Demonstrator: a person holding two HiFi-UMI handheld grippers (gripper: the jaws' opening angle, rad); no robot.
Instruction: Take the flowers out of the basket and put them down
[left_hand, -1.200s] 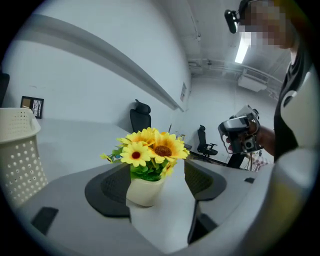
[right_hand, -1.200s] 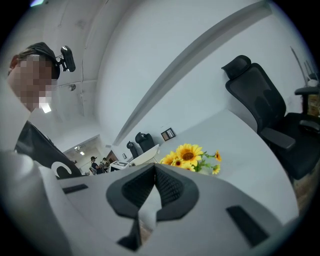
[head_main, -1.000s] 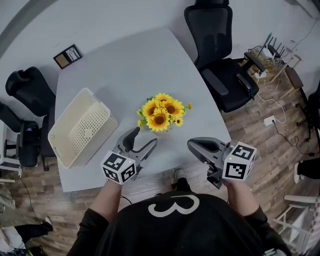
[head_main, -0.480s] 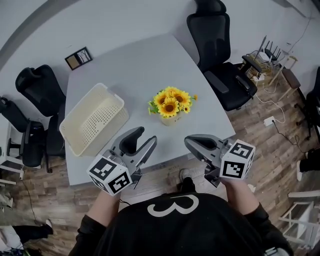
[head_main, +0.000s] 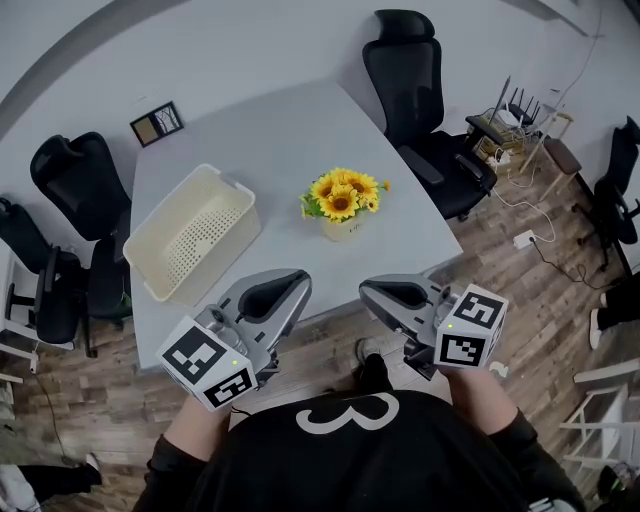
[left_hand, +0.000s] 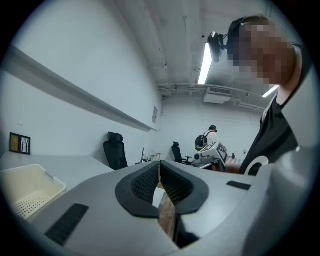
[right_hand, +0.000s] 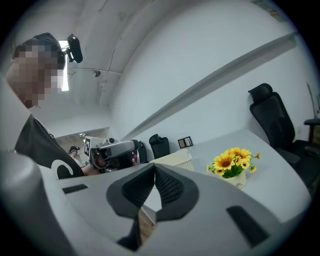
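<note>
Pale grey surface (head_main: 290, 150) in an office room, seen from above, with black office chairs (head_main: 415, 70) round it, a small framed picture (head_main: 157, 122) at its far corner and a wood floor (head_main: 540, 290) beyond. The flowers (head_main: 343, 195), a bunch of sunflowers in a small white pot, stand upright on the surface, to the right of the basket (head_main: 195, 238) and apart from it. The cream, perforated basket holds nothing.

The left gripper (head_main: 298, 283) hangs at the near edge of the surface; its jaws have just been closing and now meet, with nothing between them. The right gripper (head_main: 368, 290) hangs beside it, apart from it, its jaws likewise together and empty. Neither touches the flowers or the basket.

Judged from this layout, the set-down step appears finished: the flowers are out and standing unaided. The next move seems to call only for keeping both grippers clear of the pot so that it is not knocked over.
</note>
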